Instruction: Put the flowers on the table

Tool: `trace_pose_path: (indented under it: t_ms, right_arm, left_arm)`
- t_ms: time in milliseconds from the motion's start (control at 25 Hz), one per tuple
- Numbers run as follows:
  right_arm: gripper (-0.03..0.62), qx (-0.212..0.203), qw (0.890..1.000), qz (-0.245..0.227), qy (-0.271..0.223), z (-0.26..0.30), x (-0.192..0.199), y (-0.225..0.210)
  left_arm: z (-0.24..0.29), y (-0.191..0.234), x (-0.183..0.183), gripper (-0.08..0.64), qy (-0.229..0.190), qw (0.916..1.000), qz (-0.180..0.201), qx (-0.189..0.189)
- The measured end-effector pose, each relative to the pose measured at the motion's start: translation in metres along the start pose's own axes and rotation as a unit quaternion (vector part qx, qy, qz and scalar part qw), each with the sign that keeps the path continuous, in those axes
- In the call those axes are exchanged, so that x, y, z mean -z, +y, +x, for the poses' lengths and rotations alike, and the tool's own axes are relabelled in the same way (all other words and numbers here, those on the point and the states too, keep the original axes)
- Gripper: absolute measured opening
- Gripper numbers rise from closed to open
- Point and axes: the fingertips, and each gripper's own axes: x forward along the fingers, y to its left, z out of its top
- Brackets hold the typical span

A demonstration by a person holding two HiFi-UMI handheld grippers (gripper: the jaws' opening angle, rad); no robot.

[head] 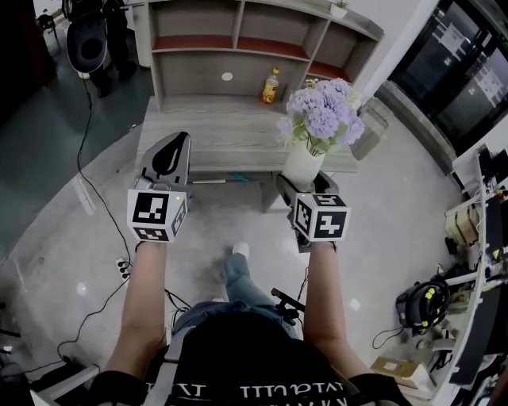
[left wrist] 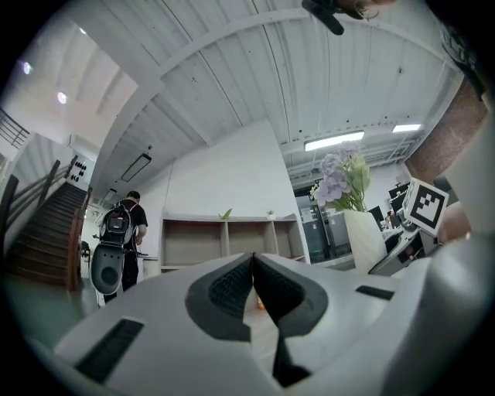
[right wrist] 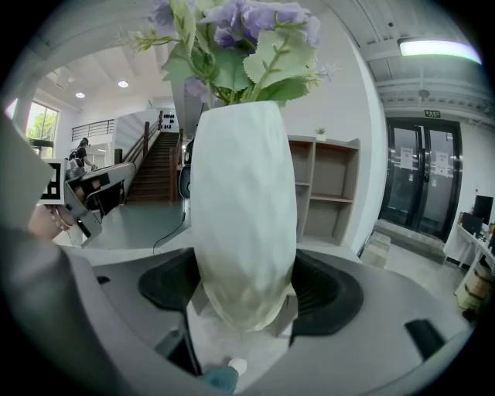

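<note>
Head view, looking steeply down: two bare forearms reach forward, each hand carrying a grey gripper topped by a cube with black-and-white square markers. The right gripper [head: 305, 187] holds a white vase [head: 303, 165] of pale purple flowers [head: 321, 115] in the air, just in front of the near edge of a grey wood-grain tabletop [head: 214, 135]. The left gripper [head: 168, 158] hangs beside it, well apart, at that same edge. A small orange bottle [head: 271, 86] stands at the back of the tabletop, below an open shelf unit [head: 238, 47]. Black cables [head: 87, 182] trail over the glossy grey floor [head: 397, 238].

Right gripper view shows what the head view does not: the jaws are clenched on the vase [right wrist: 244, 209], their dark ribbed pads [right wrist: 313, 288] pressing its rounded lower end from both sides. The vase is matte, faintly faceted and egg-shaped, narrowing downward. Only floor and a shoe tip [right wrist: 237, 366] lie below it. Serrated green leaves [right wrist: 274, 62] and the flowers [right wrist: 240, 19] fill the top of the view.

Left gripper view: the left gripper [left wrist: 253, 282] has its jaws clenched together at the tips, with nothing between them. Only this view shows a person with a backpack [left wrist: 124, 232] standing near a staircase [left wrist: 39, 232].
</note>
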Motion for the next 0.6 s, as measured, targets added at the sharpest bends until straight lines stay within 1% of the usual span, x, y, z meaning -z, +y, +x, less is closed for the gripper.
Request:
trace_pose_path:
  t_ms: [200,360,600]
  right_arm:
    - [0.374,-0.011,1.0,-0.002,-0.003,0.035,-0.013,-0.015]
    - [0.374,-0.022,1.0,-0.005,-0.005,0.071,-0.033,-0.037]
    - [0.374,-0.034,0.999,-0.005,-0.016,0.13,-0.068,-0.067]
  left_arm:
    - [0.033,0.008,0.014,0.012,0.008,0.9999,0.001,-0.007]
    - [0.076,0.018,0.017,0.012,0.009,0.9998,0.004,-0.018]
    - [0.143,0.036,0.019,0.012,0.005,0.9995,0.018,-0.026]
